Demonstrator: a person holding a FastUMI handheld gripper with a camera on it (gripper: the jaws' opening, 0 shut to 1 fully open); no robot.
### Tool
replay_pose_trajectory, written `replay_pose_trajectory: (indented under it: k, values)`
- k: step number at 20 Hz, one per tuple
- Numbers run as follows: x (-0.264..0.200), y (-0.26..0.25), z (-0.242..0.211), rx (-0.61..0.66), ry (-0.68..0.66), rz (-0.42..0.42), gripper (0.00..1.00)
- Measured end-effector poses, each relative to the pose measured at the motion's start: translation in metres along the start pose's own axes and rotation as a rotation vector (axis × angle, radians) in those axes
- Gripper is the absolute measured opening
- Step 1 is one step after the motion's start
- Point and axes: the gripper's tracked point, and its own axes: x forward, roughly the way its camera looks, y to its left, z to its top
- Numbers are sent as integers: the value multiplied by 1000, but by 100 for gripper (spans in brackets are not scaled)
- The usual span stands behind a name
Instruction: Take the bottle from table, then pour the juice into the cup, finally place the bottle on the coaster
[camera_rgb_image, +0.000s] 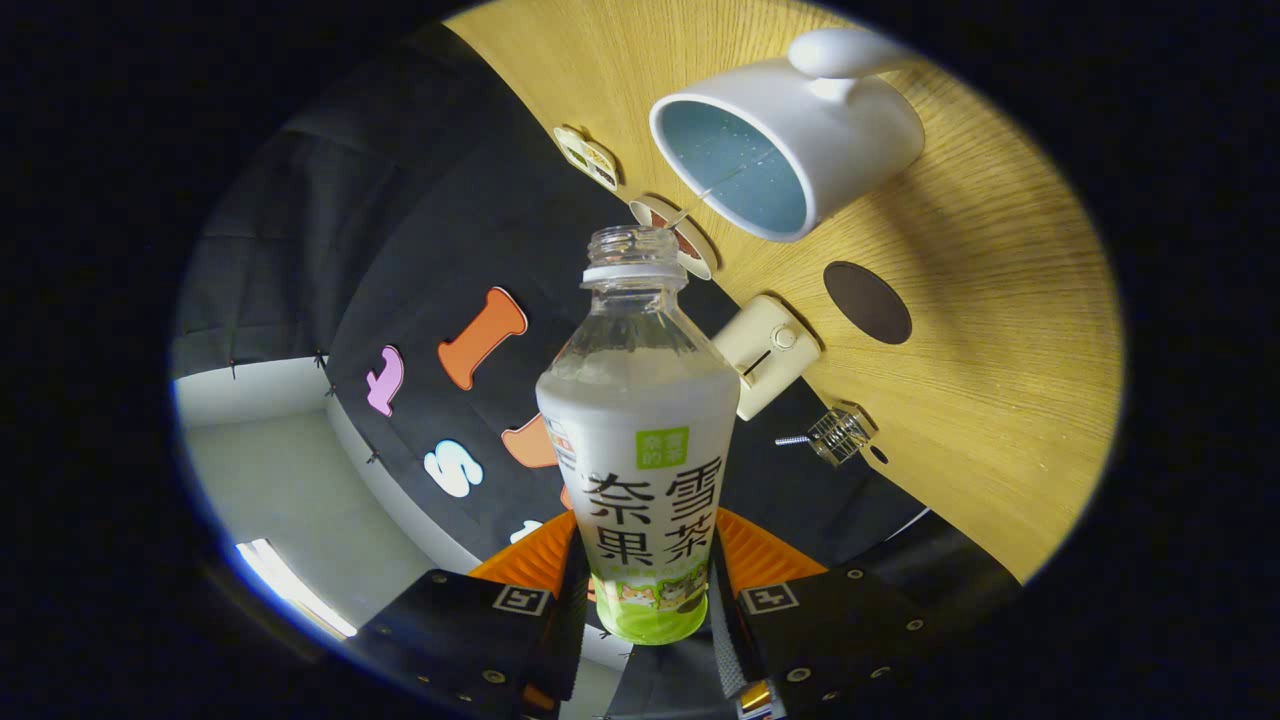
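A clear plastic bottle (640, 430) with a white and green label stands out between my two fingers, its cap off and its open mouth pointing ahead. My gripper (645, 600) is shut on the bottle's lower body. The whole view is rolled over, so the bottle is tipped toward a white mug (790, 140) with a pale blue inside, which stands on the wooden table (1000, 330) just beyond the mouth. A thin stream runs from the bottle's mouth into the mug. A dark round coaster (867, 302) lies on the table beside the mug.
Along the table's back edge sit a small cream box (765, 352) with a knob, a little wire rack (840, 432), a round dish (680, 235) and a small card (587, 157). The booth's black cloth wall rises behind them.
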Motion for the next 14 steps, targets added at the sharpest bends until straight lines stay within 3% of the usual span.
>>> replay_pose_trajectory:
  k: [6, 11, 14]
  values:
    - [0, -13, 4, -42, -6, -19, 54]
    - [-2, -43, 20, -187, -31, -128, 55]
    - [-2, -61, 26, -348, -22, -194, 55]
